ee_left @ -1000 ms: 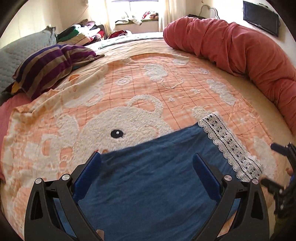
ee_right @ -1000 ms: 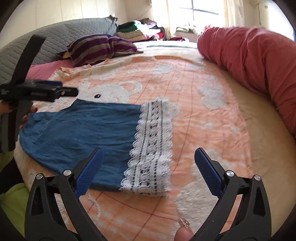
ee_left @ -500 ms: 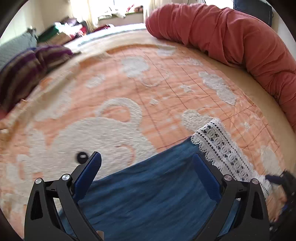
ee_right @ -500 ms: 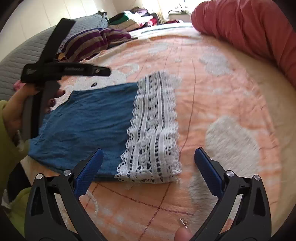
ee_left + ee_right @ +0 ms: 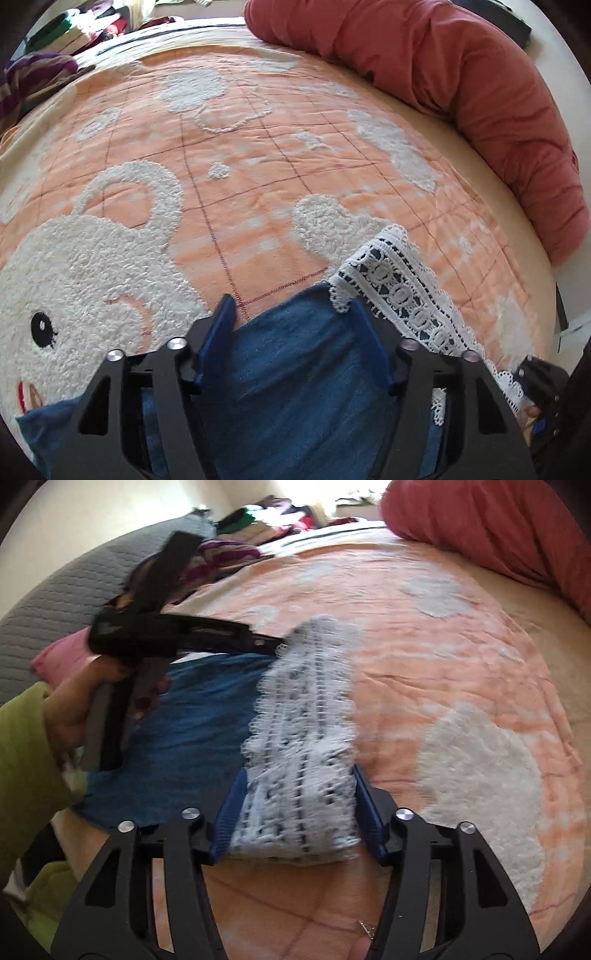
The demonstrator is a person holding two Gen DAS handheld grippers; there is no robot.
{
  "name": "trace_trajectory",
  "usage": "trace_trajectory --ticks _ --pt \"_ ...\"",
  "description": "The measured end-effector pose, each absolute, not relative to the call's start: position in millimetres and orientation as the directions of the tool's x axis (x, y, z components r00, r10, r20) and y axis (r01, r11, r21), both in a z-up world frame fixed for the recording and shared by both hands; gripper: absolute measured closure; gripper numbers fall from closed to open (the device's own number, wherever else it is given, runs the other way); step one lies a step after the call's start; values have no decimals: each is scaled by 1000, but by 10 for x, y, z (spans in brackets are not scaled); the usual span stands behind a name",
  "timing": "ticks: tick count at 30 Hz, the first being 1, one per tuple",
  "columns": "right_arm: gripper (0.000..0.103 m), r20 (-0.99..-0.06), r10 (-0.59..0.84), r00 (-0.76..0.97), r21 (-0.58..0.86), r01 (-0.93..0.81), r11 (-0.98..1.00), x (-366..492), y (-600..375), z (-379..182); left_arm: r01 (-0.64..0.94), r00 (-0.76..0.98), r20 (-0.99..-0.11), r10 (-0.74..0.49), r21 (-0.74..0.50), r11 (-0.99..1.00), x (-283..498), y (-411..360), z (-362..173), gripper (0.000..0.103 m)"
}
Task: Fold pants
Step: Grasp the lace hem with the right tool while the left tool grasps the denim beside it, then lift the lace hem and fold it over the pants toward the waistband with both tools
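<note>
A wide bed fills the room, covered by an orange blanket (image 5: 258, 206) with fluffy white shapes, among them a white bear face (image 5: 85, 280) with a black eye; on it lie the blue pants (image 5: 295, 387), spread flat near the front edge of the bed, their hem finished with a band of white lace (image 5: 399, 291).

The left gripper (image 5: 291, 306) points down over the far edge of the blue cloth, just beside the lace corner; its blue-padded jaws are narrowing, with blue fabric lying between them, though I cannot tell whether the pads yet press on it. Seen from the right wrist view, this same tool is a black shape held in a hand (image 5: 92, 698) that comes out of a green sleeve (image 5: 26, 775), reaching across the top of the pants to where the blue meets the lace.

The right gripper (image 5: 297, 773) sits at the near end of the lace hem; its jaws are also closing, one pad on each side of the white band, the lace bunched between them and touching both pads.

A long red rolled quilt (image 5: 461, 74) lies along the right side of the bed; a striped purple pillow (image 5: 225, 554) and a grey padded headboard (image 5: 55, 602) stand at the far left; folded clothes (image 5: 74, 33) are stacked beyond, near a bright window.
</note>
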State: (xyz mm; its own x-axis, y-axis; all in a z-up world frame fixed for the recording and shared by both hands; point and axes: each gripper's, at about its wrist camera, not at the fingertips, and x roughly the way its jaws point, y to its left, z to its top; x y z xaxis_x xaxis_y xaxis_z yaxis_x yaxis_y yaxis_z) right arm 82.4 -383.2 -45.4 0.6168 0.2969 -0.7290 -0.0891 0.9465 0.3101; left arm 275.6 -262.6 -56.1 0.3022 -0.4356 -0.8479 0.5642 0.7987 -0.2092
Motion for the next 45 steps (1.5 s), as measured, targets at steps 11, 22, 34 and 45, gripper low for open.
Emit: trace_trajectory --ticks 11,22,34,45 --pt "61 -693 378 614 386 -127 914 828 -3739 -446 632 308 -849 -430 -155 759 2633 -2703 -541 54" --pt "75 -665 430 611 430 -158 889 891 -3719 -478 626 288 -860 -421 -164 762 2661 -2757 -588 67" --pt "86 -588 517 622 406 -326 854 905 -3401 -76 567 301 -764 -570 -337 751 2562 -2334 -370 92" --pt "86 -593 596 542 226 -598 769 947 -2221 287 393 509 -687 -519 -351 850 2292 -1064 83 89"
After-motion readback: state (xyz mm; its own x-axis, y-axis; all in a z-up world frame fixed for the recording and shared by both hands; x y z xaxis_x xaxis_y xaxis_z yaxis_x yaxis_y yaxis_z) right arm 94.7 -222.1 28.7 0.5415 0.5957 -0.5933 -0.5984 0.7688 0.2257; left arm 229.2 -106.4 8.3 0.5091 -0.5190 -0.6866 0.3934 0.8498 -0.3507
